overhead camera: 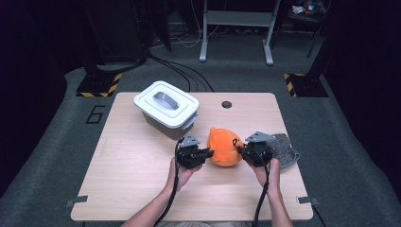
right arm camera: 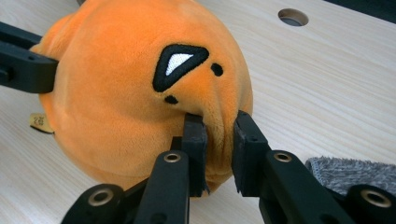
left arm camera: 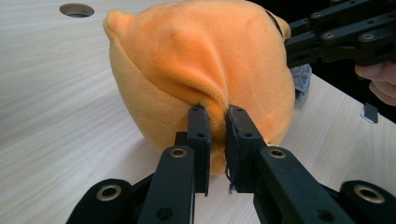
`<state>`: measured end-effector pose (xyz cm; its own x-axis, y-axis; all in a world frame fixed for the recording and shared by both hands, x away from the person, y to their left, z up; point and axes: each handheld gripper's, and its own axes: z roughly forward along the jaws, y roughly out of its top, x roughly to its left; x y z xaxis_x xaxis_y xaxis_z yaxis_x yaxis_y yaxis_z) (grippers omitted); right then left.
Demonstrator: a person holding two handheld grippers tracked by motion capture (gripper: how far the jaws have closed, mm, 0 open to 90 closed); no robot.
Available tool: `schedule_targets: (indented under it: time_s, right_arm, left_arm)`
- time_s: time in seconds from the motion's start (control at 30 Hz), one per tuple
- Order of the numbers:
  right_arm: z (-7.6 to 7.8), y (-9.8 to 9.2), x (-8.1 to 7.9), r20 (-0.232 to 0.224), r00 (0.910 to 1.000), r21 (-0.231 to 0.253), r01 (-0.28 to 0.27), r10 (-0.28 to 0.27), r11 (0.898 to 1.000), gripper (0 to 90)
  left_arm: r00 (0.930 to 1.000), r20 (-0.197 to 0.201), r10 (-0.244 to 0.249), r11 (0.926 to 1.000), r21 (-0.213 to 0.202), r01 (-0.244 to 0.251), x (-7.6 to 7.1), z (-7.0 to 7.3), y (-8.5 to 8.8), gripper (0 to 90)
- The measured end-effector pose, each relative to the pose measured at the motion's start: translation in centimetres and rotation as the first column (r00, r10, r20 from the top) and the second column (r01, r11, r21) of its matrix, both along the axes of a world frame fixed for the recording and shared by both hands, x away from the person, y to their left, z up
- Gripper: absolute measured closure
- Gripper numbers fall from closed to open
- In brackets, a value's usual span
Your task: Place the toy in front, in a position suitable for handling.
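A round orange plush toy with a black and white embroidered eye sits on the wooden table. My left gripper pinches a fold of the plush on its left side; the pads squeeze the fabric between them. My right gripper is shut on a fold of the plush on its right side, just below the eye. In the left gripper view my left gripper has the right gripper's black jaws at the upper right. My right gripper faces the left one across the toy.
A white lidded box with a grey handle stands behind and left of the toy. A grey fuzzy cloth lies just right of my right hand. A round hole sits near the table's far edge.
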<state>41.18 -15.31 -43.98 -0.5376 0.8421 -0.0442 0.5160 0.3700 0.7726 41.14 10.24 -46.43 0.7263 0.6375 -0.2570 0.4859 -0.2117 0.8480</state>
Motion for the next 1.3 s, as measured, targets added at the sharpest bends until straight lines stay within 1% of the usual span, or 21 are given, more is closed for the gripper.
schedule_targets:
  time_s: [0.07,0.13,0.23,0.27,0.3,0.33,0.37,0.4,0.43,0.47,0.5,0.53,0.57,0.6,0.63,0.7,0.77,0.97,1.1,1.17,1.3]
  right_arm:
    - [-0.1,0.1,0.5,-0.004,1.0,-0.015,-0.003,0.003,1.0,77.1]
    - [-0.4,0.2,0.8,-0.029,0.9996,-0.028,-0.004,0.003,1.0,77.0]
    - [-1.0,-0.1,1.4,-0.04,0.999,-0.03,-0.02,0.019,0.999,76.6]
    - [-1.2,-0.1,1.5,-0.043,0.9989,-0.031,-0.019,0.018,0.999,76.3]
    - [-1.7,0.0,1.7,-0.059,0.9981,-0.032,-0.016,0.014,0.999,75.2]
    - [-2.0,-0.1,1.7,-0.075,0.9972,-0.026,-0.011,0.009,1.0,74.9]
    - [-2.2,-0.1,1.7,-0.071,0.9975,-0.014,-0.007,0.006,1.0,73.7]
    - [-2.4,-0.4,1.8,-0.063,0.9978,-0.013,-0.021,0.02,1.0,71.7]
    - [-2.4,-0.5,1.8,-0.067,0.9977,0.004,-0.014,0.014,1.0,70.2]
    - [-2.5,-0.6,1.7,-0.067,0.9976,0.01,-0.016,0.017,1.0,68.0]
    - [-2.5,-0.7,1.7,-0.074,0.9972,0.009,-0.011,0.012,1.0,60.4]
    - [-2.4,-0.8,1.7,-0.088,0.9961,0.015,0.002,-0.001,1.0,56.6]
    - [-2.4,-1.1,1.7,-0.091,0.9958,0.009,-0.004,0.005,1.0,49.7]
    - [-2.4,-1.2,1.6,-0.096,0.9954,0.012,0.005,-0.004,1.0,43.4]
    - [-2.4,-1.5,1.6,-0.094,0.9955,0.025,0.012,-0.009,1.0,38.7]
    - [-2.4,-2.0,1.2,-0.098,0.9949,0.043,0.028,-0.023,0.999,30.9]
    - [-2.5,-2.1,0.8,-0.092,0.9953,0.047,0.035,-0.031,0.998,28.6]
    - [-2.6,-2.4,-0.3,-0.076,0.9955,0.058,0.061,-0.056,0.996,28.0]
    - [-2.8,-3.0,-1.0,-0.073,0.995,0.063,0.072,-0.067,0.995,26.0]
    - [-2.8,-3.4,-1.3,-0.066,0.9949,0.072,0.08,-0.076,0.994,23.7]
    - [-2.7,-4.3,-1.9,-0.069,0.9927,0.085,0.105,-0.099,0.991,22.1]
  left_arm:
    - [1.0,-0.007,0.007,1.0,-0.006,-0.007,-0.2,-0.4,-0.2,81.2]
    - [0.9999,-0.013,0.01,0.9999,-0.013,-0.011,-0.4,-0.9,-0.4,81.2]
    - [0.9995,-0.022,0.024,0.9997,-0.008,-0.024,-0.6,-1.5,-0.7,81.1]
    - [0.9994,-0.018,0.03,0.9995,0.01,-0.03,-0.6,-1.8,-0.8,81.1]
    - [0.9994,-0.018,0.029,0.9994,0.017,-0.028,-0.6,-2.1,-0.8,80.9]
    - [0.9993,-0.018,0.033,0.9993,0.015,-0.033,-0.6,-2.2,-0.8,80.9]
    - [0.9989,-0.021,0.043,0.999,0.012,-0.042,-0.7,-2.2,-0.9,80.8]
    - [0.9985,-0.018,0.052,0.9986,0.014,-0.052,-0.7,-2.2,-0.9,80.7]
    - [0.998,-0.015,0.061,0.9981,0.008,-0.061,-0.8,-2.3,-0.9,80.5]
    - [0.9976,-0.012,0.068,0.9976,0.014,-0.067,-0.8,-2.3,-0.9,80.4]
    - [0.997,-0.013,0.076,0.9971,0.011,-0.076,-0.8,-2.4,-0.9,80.2]
    - [0.996,-0.014,0.088,0.9961,0.009,-0.088,-0.9,-2.4,-0.9,79.9]
    - [0.9956,-0.011,0.093,0.9957,0.006,-0.093,-0.9,-2.4,-0.8,79.5]
    - [0.9952,-0.009,0.098,0.9952,0.012,-0.098,-0.8,-2.4,-0.8,79.1]
    - [0.9943,-0.014,0.106,0.9944,0.002,-0.106,-0.8,-2.4,-0.7,78.4]
    - [0.9937,-0.007,0.112,0.9936,0.014,-0.112,-0.8,-2.4,-0.7,77.6]
    - [0.9936,0.005,0.113,0.9932,0.028,-0.113,-0.7,-2.4,-0.6,76.3]
    - [0.994,0.015,0.108,0.9924,0.056,-0.109,-0.6,-2.2,-0.5,72.9]
    - [0.9943,0.018,0.105,0.9909,0.083,-0.106,-0.6,-2.0,-0.5,63.1]
    - [0.9953,0.023,0.094,0.9886,0.116,-0.096,-0.5,-1.9,-0.5,56.4]
    - [0.9969,0.028,0.073,0.9877,0.136,-0.076,-0.4,-1.6,-0.4,44.3]
